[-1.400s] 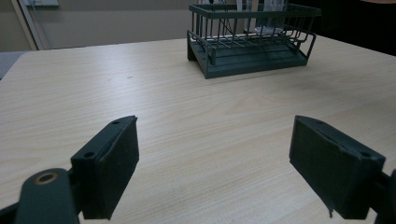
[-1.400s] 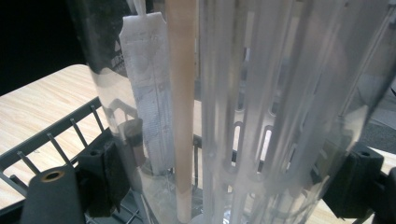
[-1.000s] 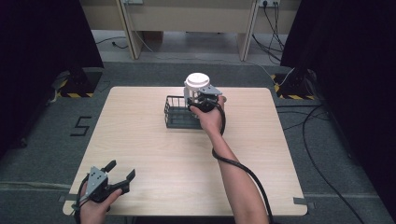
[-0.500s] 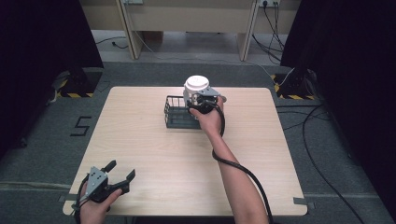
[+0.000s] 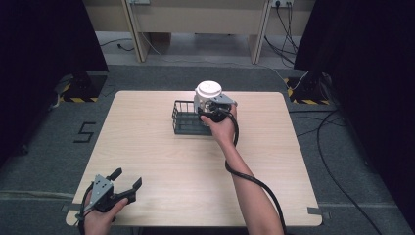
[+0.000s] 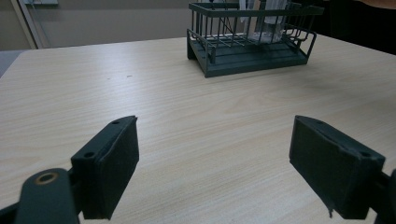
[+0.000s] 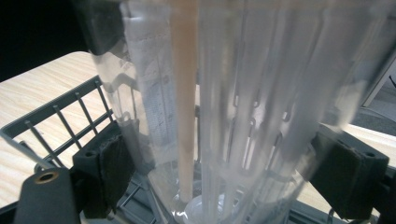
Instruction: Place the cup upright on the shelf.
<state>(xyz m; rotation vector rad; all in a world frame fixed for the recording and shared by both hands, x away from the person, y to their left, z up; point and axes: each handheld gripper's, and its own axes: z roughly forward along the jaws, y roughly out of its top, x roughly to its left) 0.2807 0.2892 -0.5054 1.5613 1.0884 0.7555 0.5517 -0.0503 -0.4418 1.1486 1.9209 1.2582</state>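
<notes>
1. A pale wood worktop (image 5: 161, 147) stands on grey carpet.
2. At its near left corner, the left hand-held gripper (image 5: 126, 180) rests with jaws spread wide, gripping nothing.
3. Farther back, the right hand-held gripper (image 5: 209, 108) clasps a clear lidded cup (image 5: 208, 93) standing in the dark wire rack (image 5: 182, 117).

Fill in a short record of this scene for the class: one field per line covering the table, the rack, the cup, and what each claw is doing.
table: light wood, seen from above
rack: dark wire rack, standing toward the far middle of the table
cup: clear plastic cup with a white lid, at the rack's right end
right claw: right claw at the cup, one jaw on each side of it
left claw: left claw open, holding nothing, near the table's front left corner
</notes>
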